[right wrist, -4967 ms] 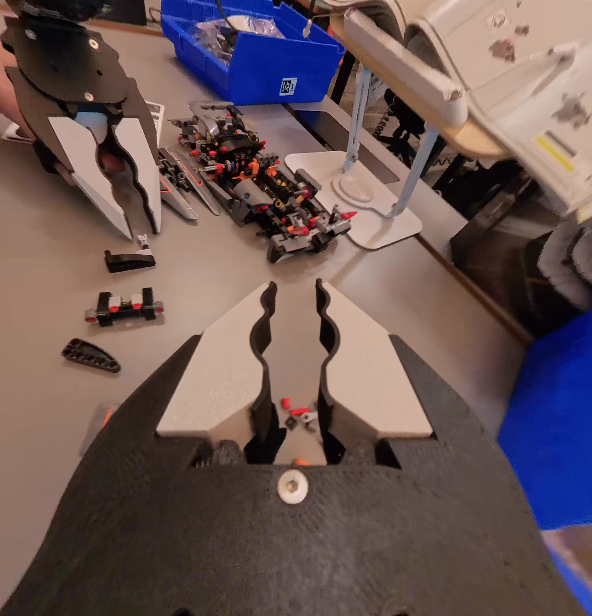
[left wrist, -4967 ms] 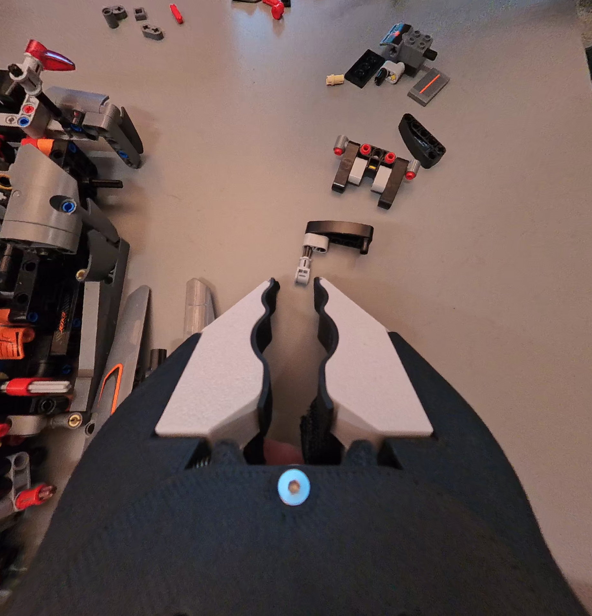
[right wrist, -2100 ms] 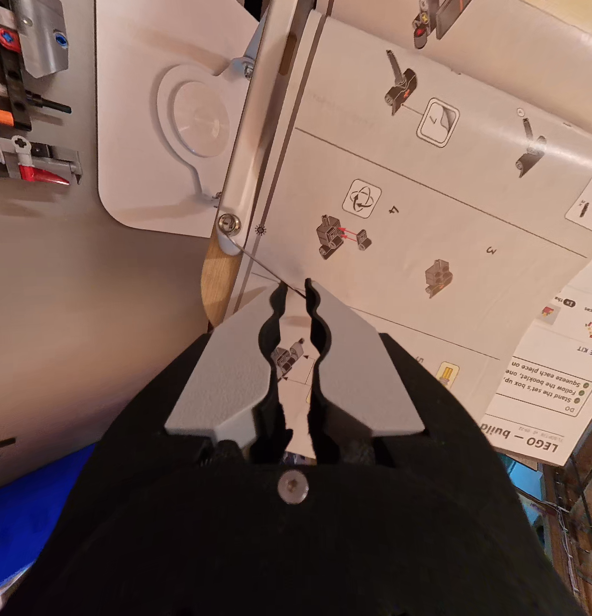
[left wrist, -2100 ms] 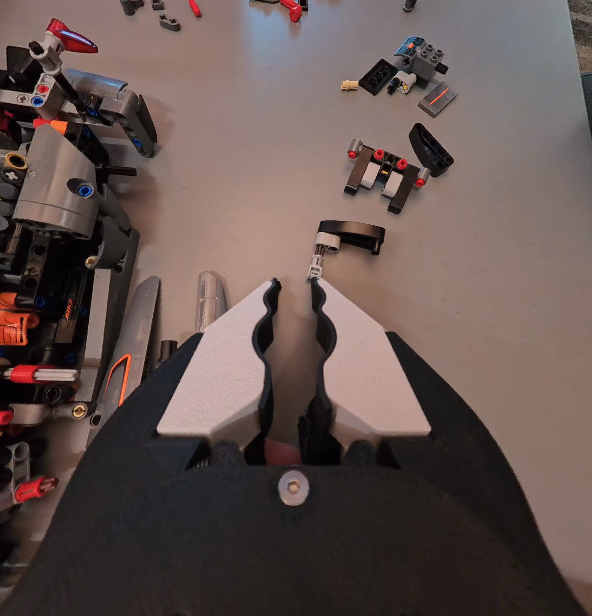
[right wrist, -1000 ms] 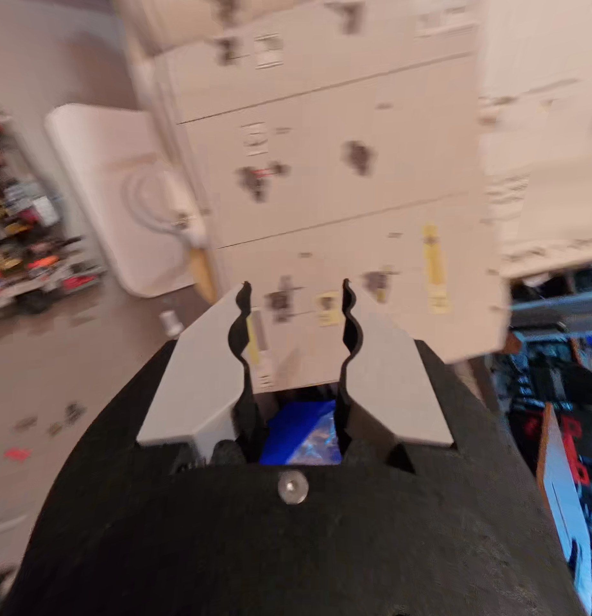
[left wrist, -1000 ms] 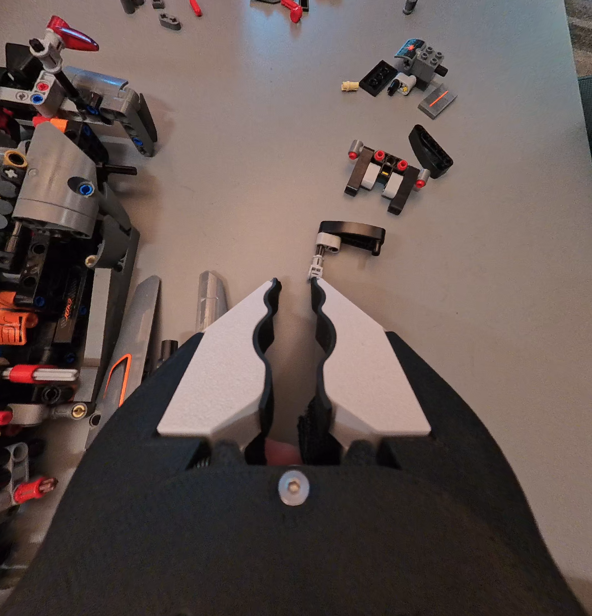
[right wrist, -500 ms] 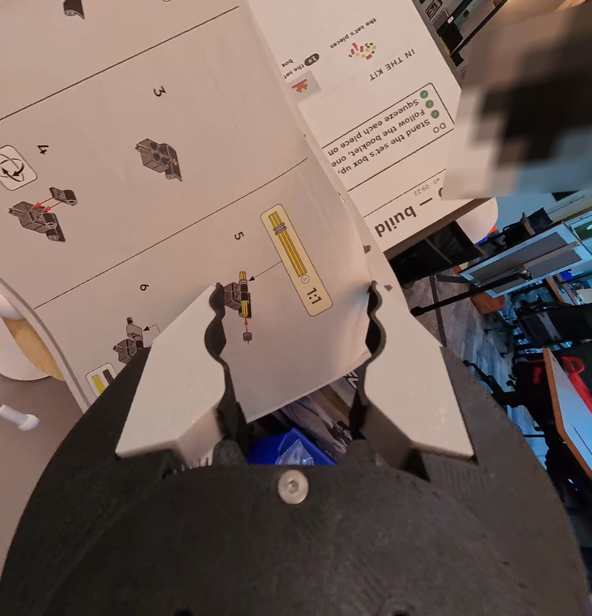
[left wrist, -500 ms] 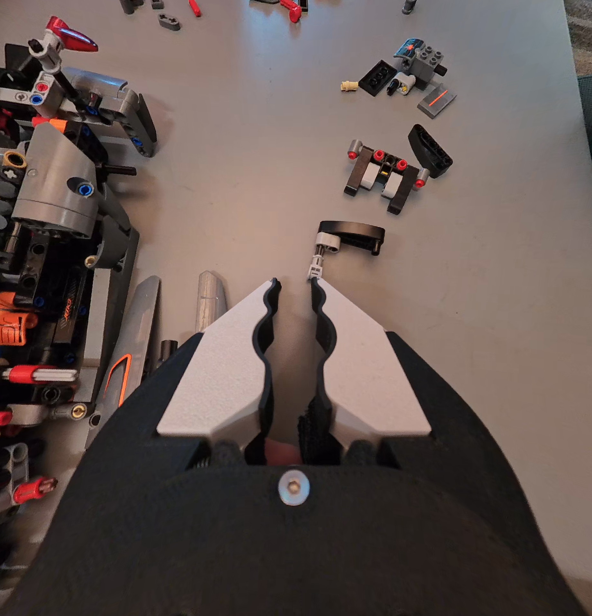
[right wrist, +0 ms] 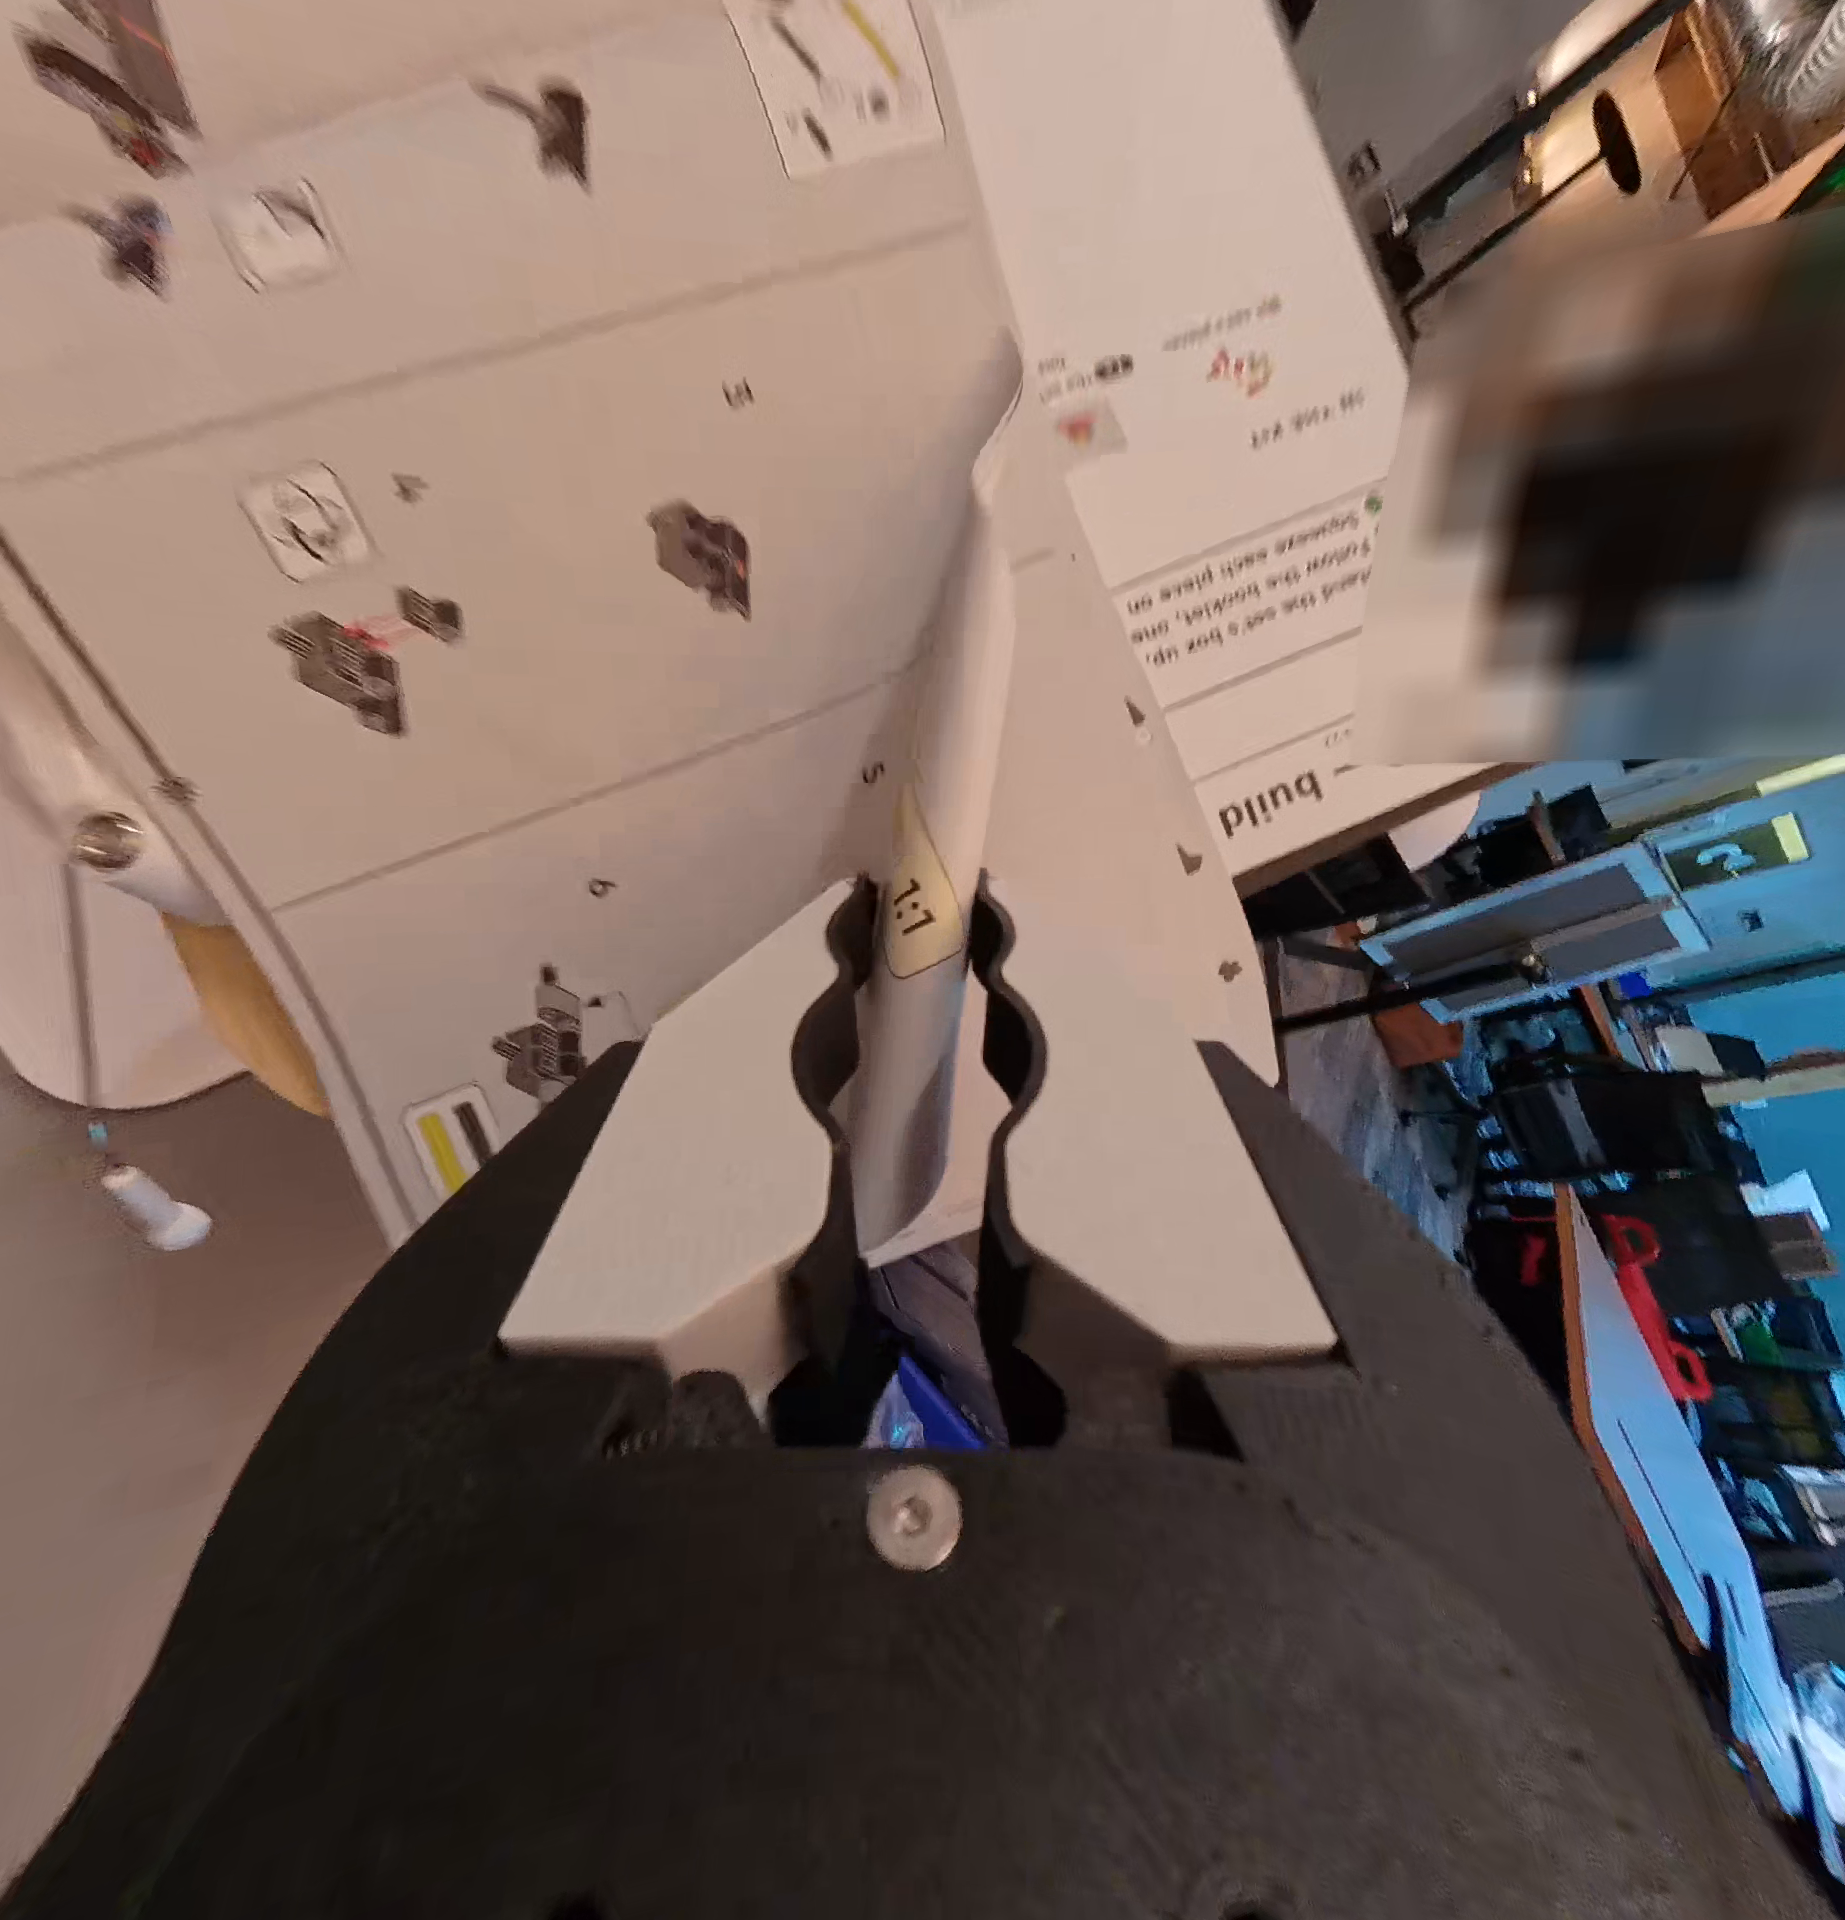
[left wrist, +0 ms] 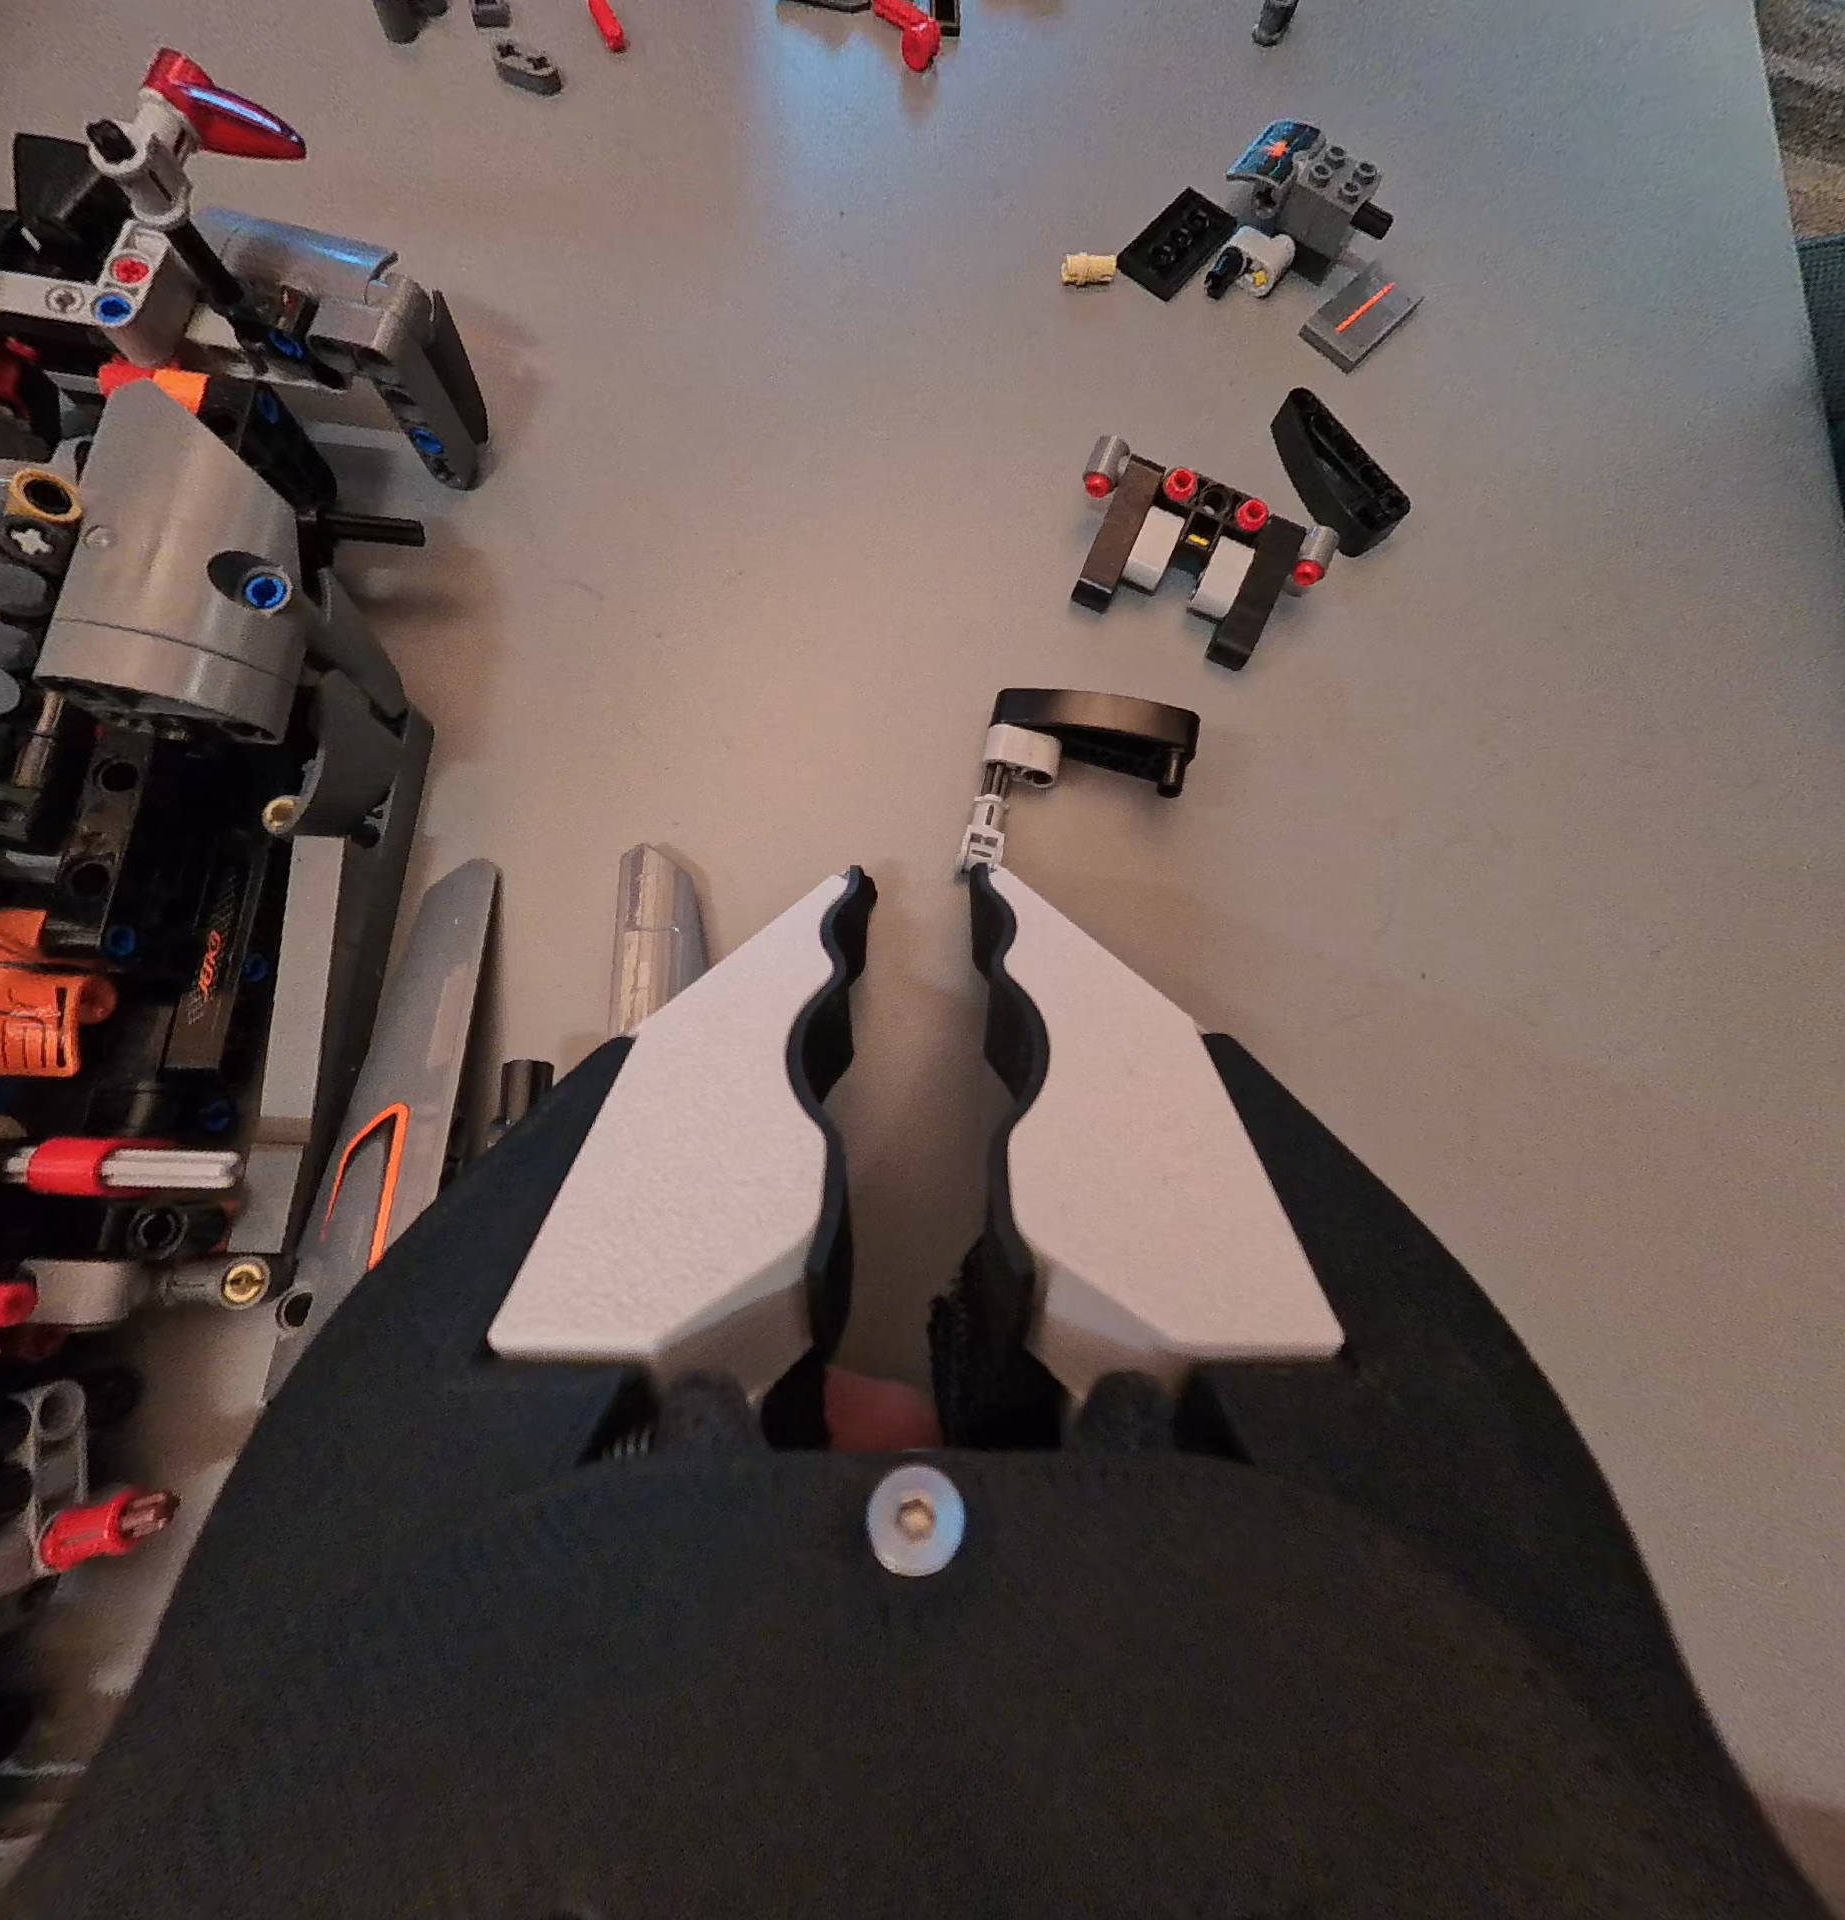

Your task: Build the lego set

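Observation:
My left gripper [left wrist: 918, 883] hovers over the grey table [left wrist: 793, 416], its jaws a little apart with nothing between them. Just past its right fingertip lies a black curved piece with a grey connector and pin [left wrist: 1094, 732]. Beyond that sit a small black subassembly with red pins [left wrist: 1198, 540] and a black curved beam [left wrist: 1339, 473]. The partly built car model [left wrist: 170, 623] fills the left edge. My right gripper [right wrist: 923, 894] is shut on a page [right wrist: 965, 675] of the instruction booklet [right wrist: 482, 416], and the page curls up between the jaws.
Two grey body panels [left wrist: 658, 925] lie beside the model near my left gripper. A cluster of small pieces [left wrist: 1271, 229] sits at the far right, by the table's right edge [left wrist: 1822, 416]. The booklet rests on a white stand [right wrist: 97, 831]; a small white peg [right wrist: 154, 1221] lies below it. The gap from one gripper's tips to the other's is roughly 45 cm.
My right gripper swung up to the booklet, opened wide around a page edge, then closed on it; the page now curls up. My left gripper has barely moved.

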